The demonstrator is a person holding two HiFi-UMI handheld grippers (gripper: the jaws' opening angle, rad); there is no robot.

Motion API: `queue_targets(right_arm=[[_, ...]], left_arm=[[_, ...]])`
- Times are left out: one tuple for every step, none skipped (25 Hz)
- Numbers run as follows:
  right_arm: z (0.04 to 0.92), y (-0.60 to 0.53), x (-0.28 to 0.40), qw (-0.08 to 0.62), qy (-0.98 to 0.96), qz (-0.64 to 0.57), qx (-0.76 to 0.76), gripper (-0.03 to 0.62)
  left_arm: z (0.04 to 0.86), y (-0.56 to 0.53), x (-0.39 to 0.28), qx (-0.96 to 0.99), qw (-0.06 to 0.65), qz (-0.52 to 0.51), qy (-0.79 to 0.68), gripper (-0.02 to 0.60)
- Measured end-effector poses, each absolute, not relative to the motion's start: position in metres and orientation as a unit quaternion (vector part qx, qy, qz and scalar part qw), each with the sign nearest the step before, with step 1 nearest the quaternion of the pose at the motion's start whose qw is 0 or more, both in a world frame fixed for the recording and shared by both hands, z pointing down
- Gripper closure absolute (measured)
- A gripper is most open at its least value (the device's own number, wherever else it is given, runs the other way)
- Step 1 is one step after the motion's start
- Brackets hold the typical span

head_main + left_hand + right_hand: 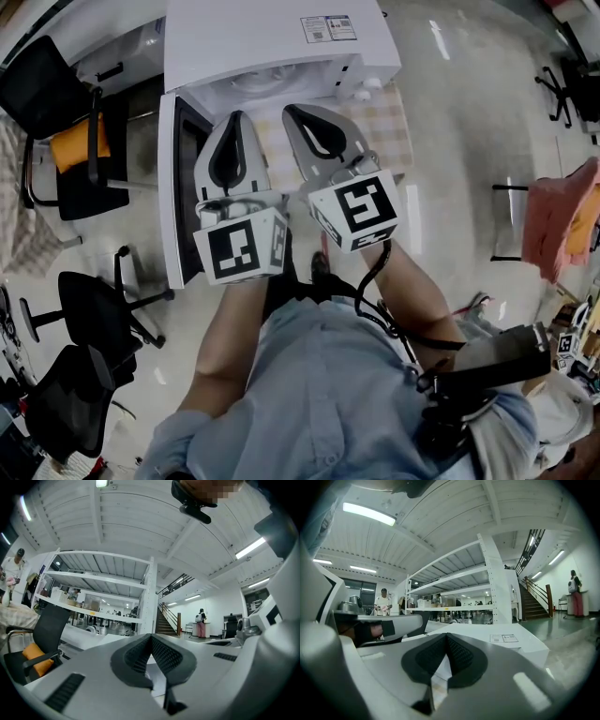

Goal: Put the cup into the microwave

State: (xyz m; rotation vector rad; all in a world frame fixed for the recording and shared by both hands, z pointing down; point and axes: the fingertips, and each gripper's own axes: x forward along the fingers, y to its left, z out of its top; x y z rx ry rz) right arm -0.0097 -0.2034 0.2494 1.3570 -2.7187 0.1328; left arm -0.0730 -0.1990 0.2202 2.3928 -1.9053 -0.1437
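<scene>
The white microwave (272, 37) stands at the far side on a checked cloth (389, 122). Its door (173, 187) is swung open to the left, towards the person. A pale rounded shape (255, 81) lies in the open cavity, but it cannot be told whether it is the cup. Nearer, the left gripper (236, 117) and the right gripper (292, 111) hover side by side before the opening, both clenched with nothing between their jaws.

No text legible anywhere. White label (328, 28) on the microwave (272, 52) top, near a far corner: print too small to read. Left cube (239, 251) and right cube (361, 211): black-and-white square code patterns only.
</scene>
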Motion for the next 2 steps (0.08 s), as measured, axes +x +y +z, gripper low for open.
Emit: queue_targets(right_arm=[[0.2495, -0.2039, -0.0101, 0.051, -0.893, 0.042, 0.446, 0.593], [0.2497, -0.2044, -0.0106, 0.053, -0.893, 0.040, 0.446, 0.592]], left_arm=[[0.2204, -0.1998, -0.0734, 0.781, 0.040, -0.046, -0.622, 0.575], [0.2207, -0.2006, -0.0739, 0.780, 0.041, -0.046, -0.622, 0.575]])
